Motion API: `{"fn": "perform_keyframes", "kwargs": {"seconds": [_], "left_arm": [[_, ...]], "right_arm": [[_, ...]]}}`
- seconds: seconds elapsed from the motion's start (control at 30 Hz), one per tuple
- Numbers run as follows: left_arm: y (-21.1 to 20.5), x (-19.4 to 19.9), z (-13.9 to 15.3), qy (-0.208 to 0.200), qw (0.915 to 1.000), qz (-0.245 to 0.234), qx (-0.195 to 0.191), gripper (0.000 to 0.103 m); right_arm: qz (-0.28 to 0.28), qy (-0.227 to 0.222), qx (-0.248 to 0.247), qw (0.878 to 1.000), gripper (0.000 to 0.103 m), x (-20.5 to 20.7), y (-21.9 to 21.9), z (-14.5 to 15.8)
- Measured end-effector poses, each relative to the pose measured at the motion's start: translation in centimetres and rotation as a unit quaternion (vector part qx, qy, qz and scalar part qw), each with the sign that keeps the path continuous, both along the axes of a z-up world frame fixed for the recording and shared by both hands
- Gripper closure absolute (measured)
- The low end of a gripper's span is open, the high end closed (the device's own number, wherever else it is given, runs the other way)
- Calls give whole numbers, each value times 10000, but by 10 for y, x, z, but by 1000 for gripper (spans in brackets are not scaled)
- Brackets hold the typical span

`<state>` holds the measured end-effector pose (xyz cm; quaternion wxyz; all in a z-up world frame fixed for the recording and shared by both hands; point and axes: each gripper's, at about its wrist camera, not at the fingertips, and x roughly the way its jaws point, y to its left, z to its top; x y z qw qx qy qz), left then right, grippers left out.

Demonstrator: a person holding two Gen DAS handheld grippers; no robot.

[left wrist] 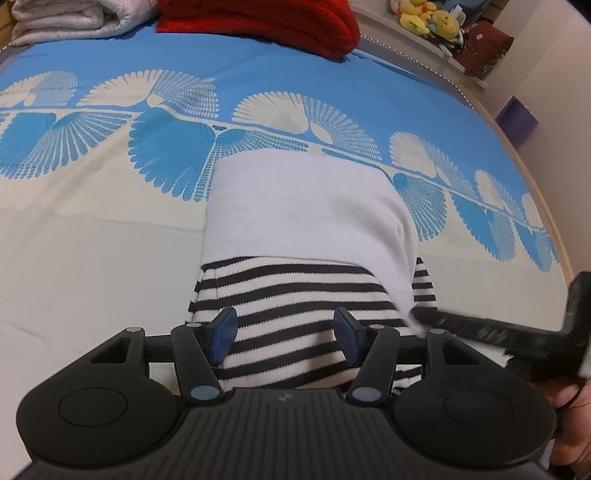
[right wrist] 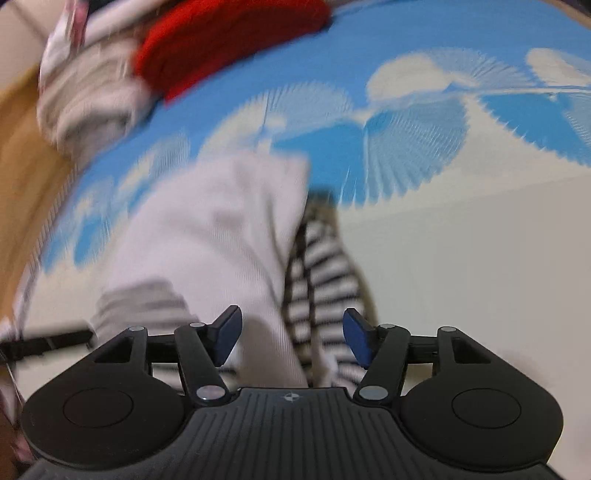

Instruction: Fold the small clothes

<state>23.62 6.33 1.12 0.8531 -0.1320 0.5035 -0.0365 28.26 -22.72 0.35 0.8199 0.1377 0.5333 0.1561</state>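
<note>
A small garment, black-and-white striped (left wrist: 291,295) with a white part (left wrist: 303,206) folded over its far half, lies on the bed. My left gripper (left wrist: 286,334) is open, its blue pads just above the striped near end, holding nothing. In the blurred right wrist view the same garment shows its white part (right wrist: 207,236) and striped part (right wrist: 325,266). My right gripper (right wrist: 290,336) is open over the garment's near edge, holding nothing. The right gripper's body shows at the right edge of the left wrist view (left wrist: 535,332).
The bedsheet (left wrist: 92,229) is cream near me and blue with fan patterns farther off. A red knit item (left wrist: 266,22) and a folded grey quilt (left wrist: 74,18) lie at the far end. Plush toys (left wrist: 428,18) sit on a ledge. The bed's edge (left wrist: 532,177) curves at right.
</note>
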Motion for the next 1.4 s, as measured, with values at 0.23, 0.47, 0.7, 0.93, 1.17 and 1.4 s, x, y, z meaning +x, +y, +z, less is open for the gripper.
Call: {"fn": "perform_keyframes", "kwargs": {"seconds": [0.23,0.47,0.7,0.93,1.17,1.4], "left_arm": [[4,-5,2,14,10000,-47,83,41],[-4,3,-36,636,9954,-398,601,35],[3,-12,-9,225,9973,-403,577,38],[-2,-13,-38,658,9926,-597,833,25],[-3,-37,12,-347,9919,-297,1189,23],[-21,-102,84,-1928,9665,120,1689,15]], "right_arm": [[385,-236,-273,9986,103,-8,19,2],[-88,45,-448,9989,103,-1,3,-2],[-135,-112,-623,9979,99,-5,6,3],[477,525,-818,9941,77,-12,7,-15],[328,-596,-1580,9851,75,-35,1,32],[-26,-2050,-742,9760,38,-96,-18,117]]}}
